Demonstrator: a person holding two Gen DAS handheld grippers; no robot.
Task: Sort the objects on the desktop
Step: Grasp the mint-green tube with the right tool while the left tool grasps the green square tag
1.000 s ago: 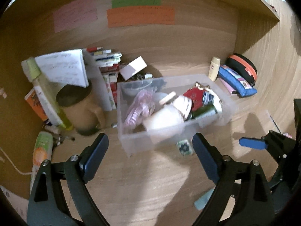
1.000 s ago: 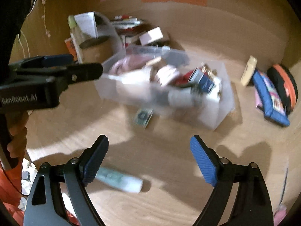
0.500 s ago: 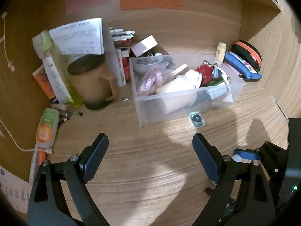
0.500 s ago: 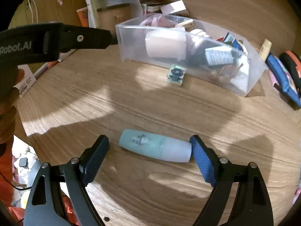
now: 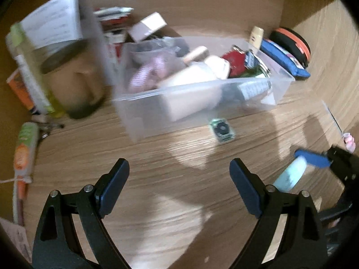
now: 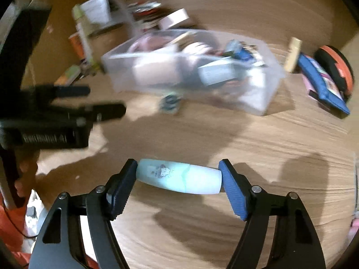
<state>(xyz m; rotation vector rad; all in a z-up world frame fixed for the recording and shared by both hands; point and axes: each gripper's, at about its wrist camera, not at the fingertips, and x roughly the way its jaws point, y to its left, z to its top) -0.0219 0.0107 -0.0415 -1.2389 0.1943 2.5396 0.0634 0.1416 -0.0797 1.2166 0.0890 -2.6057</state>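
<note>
1. The right gripper (image 6: 178, 178) clasps the pale tube (image 6: 179, 177) end to end, low in the right-wrist frame, apparently just above the worktop (image 6: 280, 148).
2. The left gripper (image 5: 179, 179) stands wide open and empty.
3. The tube looks light, smooth and slippery; gripping across its middle would likely hold better.
4. The bin (image 5: 202, 103) sits at centre frame.

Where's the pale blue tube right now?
In the right wrist view, the pale blue tube lies crosswise between the right gripper's fingers, over bare wood in front of the clear bin.
</note>
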